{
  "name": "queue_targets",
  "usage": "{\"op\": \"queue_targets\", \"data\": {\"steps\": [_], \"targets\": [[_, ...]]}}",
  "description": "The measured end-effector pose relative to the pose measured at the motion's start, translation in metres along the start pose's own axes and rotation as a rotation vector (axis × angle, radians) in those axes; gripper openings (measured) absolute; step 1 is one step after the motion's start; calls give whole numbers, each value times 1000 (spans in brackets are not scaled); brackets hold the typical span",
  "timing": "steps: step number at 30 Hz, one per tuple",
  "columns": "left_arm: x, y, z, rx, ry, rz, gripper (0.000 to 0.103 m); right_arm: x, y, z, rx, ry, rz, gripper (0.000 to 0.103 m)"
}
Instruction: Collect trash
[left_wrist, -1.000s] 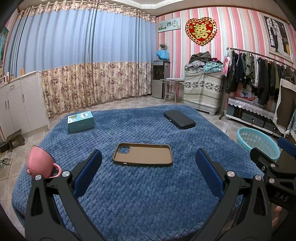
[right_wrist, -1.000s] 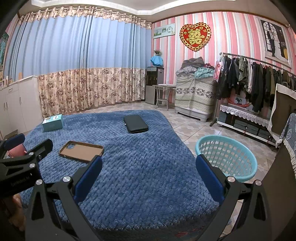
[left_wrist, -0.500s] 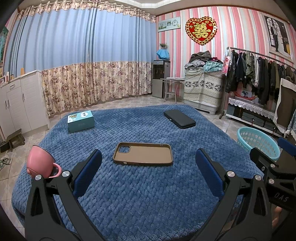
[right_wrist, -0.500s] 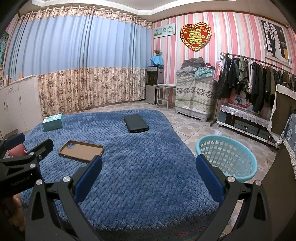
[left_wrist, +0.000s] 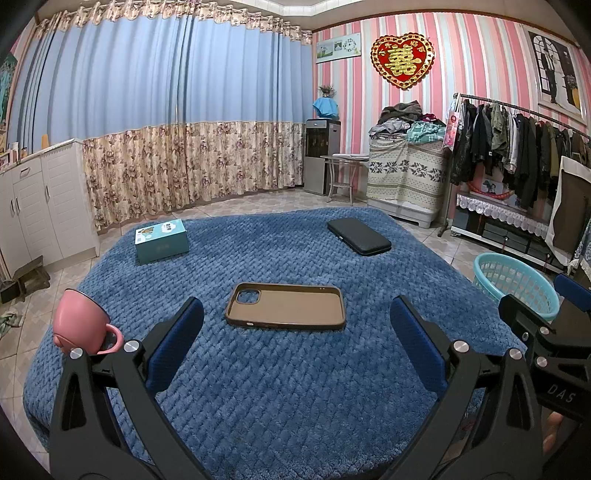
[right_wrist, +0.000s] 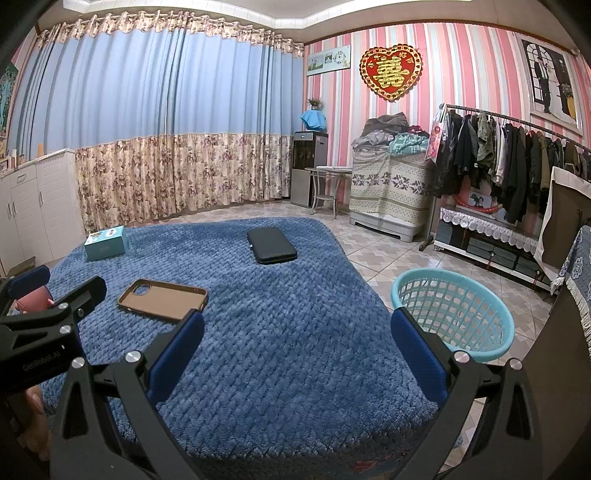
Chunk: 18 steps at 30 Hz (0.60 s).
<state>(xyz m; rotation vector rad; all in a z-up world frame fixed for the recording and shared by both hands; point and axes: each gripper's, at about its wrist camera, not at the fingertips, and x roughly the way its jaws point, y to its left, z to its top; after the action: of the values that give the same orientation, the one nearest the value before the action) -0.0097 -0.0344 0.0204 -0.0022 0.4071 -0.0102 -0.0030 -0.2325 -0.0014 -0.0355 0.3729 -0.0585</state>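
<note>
Trash candidates lie spread over the blue blanket (left_wrist: 280, 387): a brown phone case (left_wrist: 286, 305) straight ahead of the left hand-held gripper (left_wrist: 295, 325), a teal box (left_wrist: 161, 240) far left, a black wallet-like case (left_wrist: 359, 235) far right, and a pink cup (left_wrist: 79, 323) at the near left edge. The teal basket (right_wrist: 452, 314) stands on the floor tiles beside the blanket, just ahead of the right hand-held gripper (right_wrist: 295, 332). Both grippers are released, jaws wide, holding nothing.

Risks, as I judge them: the phone case lies flat and low in the plush weave, so fingers may skate over its rim or snag the pile instead of gripping. The cup sits near the edge, where a careless sweep of the left gripper could knock it off. A drop aimed from too far could miss the basket rim.
</note>
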Motion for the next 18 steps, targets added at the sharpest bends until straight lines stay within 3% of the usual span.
{"op": "queue_targets", "data": {"steps": [18], "targets": [[0, 0, 0, 0, 0, 1, 98, -1, -1, 1, 0, 1, 0, 99]]}}
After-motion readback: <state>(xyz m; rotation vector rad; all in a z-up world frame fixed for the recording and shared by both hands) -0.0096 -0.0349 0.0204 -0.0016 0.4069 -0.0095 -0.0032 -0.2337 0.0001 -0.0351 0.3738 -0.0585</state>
